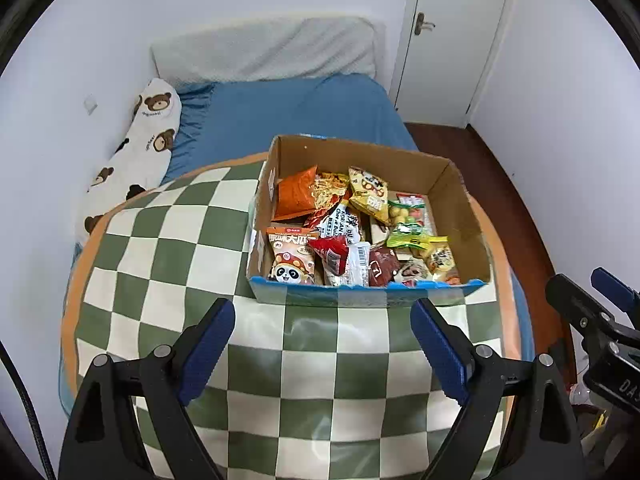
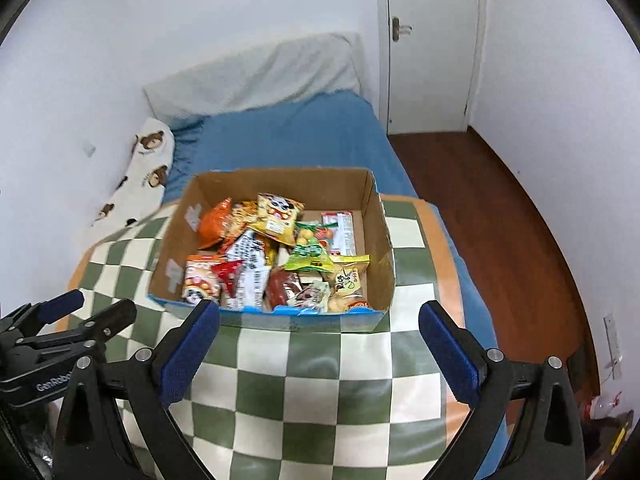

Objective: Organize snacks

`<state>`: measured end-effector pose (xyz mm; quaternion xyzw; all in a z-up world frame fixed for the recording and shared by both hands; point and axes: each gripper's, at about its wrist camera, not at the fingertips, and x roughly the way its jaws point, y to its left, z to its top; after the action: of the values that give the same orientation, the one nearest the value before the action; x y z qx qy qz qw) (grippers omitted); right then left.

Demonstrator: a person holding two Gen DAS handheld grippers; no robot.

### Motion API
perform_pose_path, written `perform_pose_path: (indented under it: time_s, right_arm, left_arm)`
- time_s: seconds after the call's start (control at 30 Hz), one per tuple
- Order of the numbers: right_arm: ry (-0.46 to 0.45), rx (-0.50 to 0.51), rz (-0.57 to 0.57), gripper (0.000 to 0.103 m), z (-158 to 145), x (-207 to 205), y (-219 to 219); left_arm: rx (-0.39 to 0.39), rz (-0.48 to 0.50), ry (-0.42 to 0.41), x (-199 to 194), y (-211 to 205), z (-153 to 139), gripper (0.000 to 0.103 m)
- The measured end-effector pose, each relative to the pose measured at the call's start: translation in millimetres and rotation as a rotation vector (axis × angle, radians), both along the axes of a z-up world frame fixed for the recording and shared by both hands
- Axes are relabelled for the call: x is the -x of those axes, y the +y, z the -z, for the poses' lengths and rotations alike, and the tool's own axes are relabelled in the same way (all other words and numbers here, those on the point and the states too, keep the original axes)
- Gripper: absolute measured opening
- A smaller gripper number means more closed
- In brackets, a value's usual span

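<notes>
cardboard box (image 1: 456, 184) on checkered blanket (image 1: 192, 264), bed | holds heaped snack packets (image 1: 344, 232) | left hand-held gripper (image 1: 322, 340) spread, empty, just short of box's near wall | right hand-held gripper (image 2: 320, 340) spread, empty, likewise

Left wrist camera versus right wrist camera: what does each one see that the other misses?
Only the left wrist view shows the right gripper at its edge. Only the right wrist view shows the left gripper, the wide wooden floor and a wall outlet. Both show the cardboard box of snack packets on the checkered blanket, the blue bed and the door.
</notes>
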<state>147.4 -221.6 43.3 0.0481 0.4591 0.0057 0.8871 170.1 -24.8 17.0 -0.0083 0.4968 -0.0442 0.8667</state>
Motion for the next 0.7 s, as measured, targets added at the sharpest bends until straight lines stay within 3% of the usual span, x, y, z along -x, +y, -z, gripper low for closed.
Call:
perform_pose_path:
  time_s: [0.4, 0.7]
  right_arm:
    - [-0.112, 0.006, -0.019, 0.102, -65.3, 81.6, 13.9]
    - [-0.172, 0.022, -0.020, 0.102, -94.6, 111.8, 14.5]
  left_arm:
    - [-0.033, 0.001, -0.132, 65.7, 6.8, -60.4, 0.090]
    - [-0.020, 0.011, -0.148, 85.8, 7.8, -73.9, 0.090]
